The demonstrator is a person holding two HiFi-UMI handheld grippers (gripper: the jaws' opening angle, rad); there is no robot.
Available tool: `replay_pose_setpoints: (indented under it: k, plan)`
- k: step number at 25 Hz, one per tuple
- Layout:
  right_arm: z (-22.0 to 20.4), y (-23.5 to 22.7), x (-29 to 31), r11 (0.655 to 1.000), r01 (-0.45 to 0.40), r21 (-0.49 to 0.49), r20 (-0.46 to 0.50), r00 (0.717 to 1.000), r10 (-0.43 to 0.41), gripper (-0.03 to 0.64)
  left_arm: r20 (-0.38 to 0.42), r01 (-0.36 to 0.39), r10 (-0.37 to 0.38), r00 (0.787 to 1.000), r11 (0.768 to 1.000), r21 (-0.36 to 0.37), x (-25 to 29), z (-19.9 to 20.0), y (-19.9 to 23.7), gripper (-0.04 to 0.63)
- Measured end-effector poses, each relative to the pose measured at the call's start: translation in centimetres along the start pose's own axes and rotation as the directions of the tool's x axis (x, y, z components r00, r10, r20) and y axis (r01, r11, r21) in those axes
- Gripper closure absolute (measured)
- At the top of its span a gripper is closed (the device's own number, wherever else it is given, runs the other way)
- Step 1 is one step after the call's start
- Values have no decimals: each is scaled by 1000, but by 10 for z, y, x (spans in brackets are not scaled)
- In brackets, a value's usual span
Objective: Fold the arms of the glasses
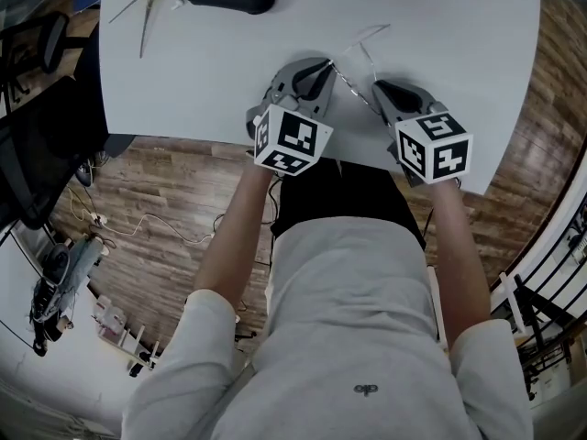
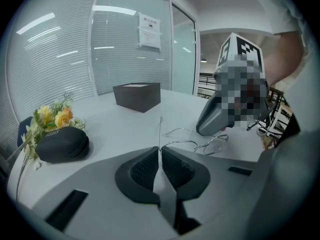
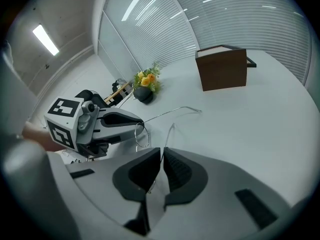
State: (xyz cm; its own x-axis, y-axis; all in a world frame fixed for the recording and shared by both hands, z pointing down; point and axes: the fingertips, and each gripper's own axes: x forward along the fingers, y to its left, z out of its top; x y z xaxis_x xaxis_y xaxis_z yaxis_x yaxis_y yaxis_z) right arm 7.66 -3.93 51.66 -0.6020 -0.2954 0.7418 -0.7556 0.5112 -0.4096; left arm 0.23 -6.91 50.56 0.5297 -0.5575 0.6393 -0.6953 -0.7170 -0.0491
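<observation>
Pinches the glasses with left gripper and right gripper, both jaw pairs clamped on wire, well apart from the case.

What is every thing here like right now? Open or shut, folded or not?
Thin wire-framed glasses: both arms unfolded, gripped on two sides.
Left gripper: shut on the glasses.
Right gripper: shut on the glasses.
Black zip-up glasses case: closed, lying flat.
Yellow flowers: lying beside the case.
Dark rectangular box: standing upright; open or shut is unclear.
</observation>
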Motion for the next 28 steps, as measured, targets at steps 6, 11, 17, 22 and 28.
replay_pose_setpoints:
  k: [6,11,17,22,28]
  plan:
    - [-1,2,1,1000,-29,-3,-6,1000,29,589,3,6,-6,1000,1000,5,5,4,0,560]
    - [-4,5,0,998,-57,-4,-13,998,57,591,2,13,-13,1000,1000,8,8,8,-4,561]
    - [-5,8,1,996,-90,-9,-24,996,90,591,-2,30,-30,1000,999,33,13,11,-5,563]
    - [-6,12,1,993,-113,-24,-42,993,112,595,-15,51,-50,999,997,64,19,14,-9,563]
    - [-6,14,1,992,-126,-29,-49,991,125,594,-25,72,-71,997,994,76,22,14,-10,563]
